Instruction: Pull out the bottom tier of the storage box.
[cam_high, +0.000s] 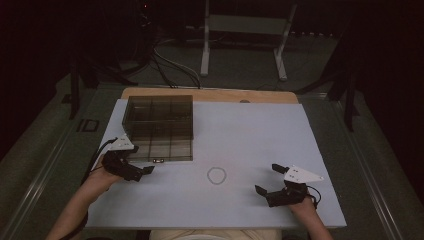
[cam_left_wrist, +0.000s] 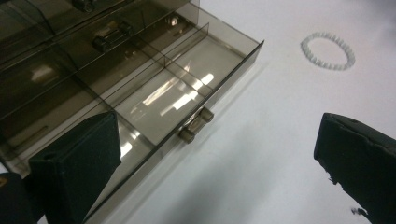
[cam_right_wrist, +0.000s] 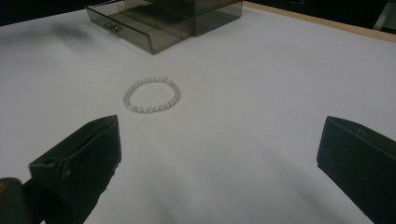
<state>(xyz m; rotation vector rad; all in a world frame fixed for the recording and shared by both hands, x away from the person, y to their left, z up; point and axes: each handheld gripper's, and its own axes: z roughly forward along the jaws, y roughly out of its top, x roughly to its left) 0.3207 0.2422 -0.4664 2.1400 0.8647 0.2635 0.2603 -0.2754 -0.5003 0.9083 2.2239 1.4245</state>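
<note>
Dim room, white desk (cam_high: 260, 150): left gripper (cam_high: 142, 171) and right gripper (cam_high: 267, 181) both released; white beaded bracelet (cam_high: 217, 175) may snag smoky plastic drawer (cam_high: 165, 148) lip.

High view looks down from above the person's side at the white tabletop (cam_high: 260, 130). Both gripper views sit low and close, sharing the white bead bracelet (cam_left_wrist: 328, 50) and smoky clear-plastic drawer box (cam_right_wrist: 159, 21).

You see a smoke-grey transparent drawer box (cam_high: 159, 125), a white beaded bracelet (cam_right_wrist: 152, 94), a plain white table cover (cam_high: 260, 135), and black gripper jaws.
</note>
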